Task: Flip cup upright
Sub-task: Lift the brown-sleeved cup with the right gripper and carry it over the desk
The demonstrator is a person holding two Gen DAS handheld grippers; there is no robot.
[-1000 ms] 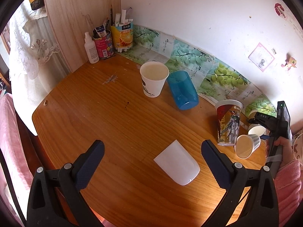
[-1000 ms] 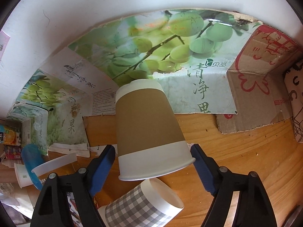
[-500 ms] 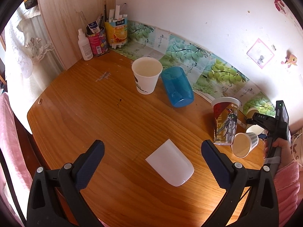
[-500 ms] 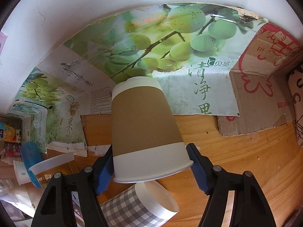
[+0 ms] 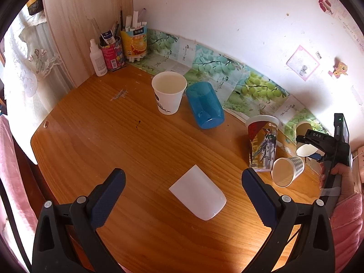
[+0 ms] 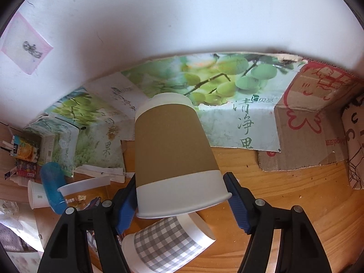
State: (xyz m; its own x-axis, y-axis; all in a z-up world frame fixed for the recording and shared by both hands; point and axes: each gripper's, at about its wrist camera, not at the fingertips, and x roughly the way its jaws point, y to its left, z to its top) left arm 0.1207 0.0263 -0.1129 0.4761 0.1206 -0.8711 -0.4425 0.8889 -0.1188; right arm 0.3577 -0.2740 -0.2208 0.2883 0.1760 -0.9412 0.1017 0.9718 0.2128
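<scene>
My right gripper (image 6: 179, 201) is shut on a brown-and-white paper cup (image 6: 175, 157), mouth-down and held off the table by its rim end. In the left wrist view the same gripper (image 5: 318, 145) holds that cup (image 5: 304, 136) at the far right by the wall. A grey-checked paper cup (image 6: 168, 243) lies on its side just below it. My left gripper (image 5: 182, 202) is open and empty above a white cup (image 5: 198, 195) that lies on its side on the wooden table (image 5: 102, 136). A blue cup (image 5: 204, 107) also lies on its side.
An upright white paper cup (image 5: 168, 95) stands next to the blue one. A tall printed cup (image 5: 262, 143) stands upright near the right gripper. Bottles and pen holders (image 5: 113, 50) fill the back left corner. Grape-print cardboard (image 6: 223, 95) lines the wall.
My right gripper has closed on the brown cup and raised it, the view now showing more wall. The left gripper has drawn back a little; the cups on the table have not moved.
</scene>
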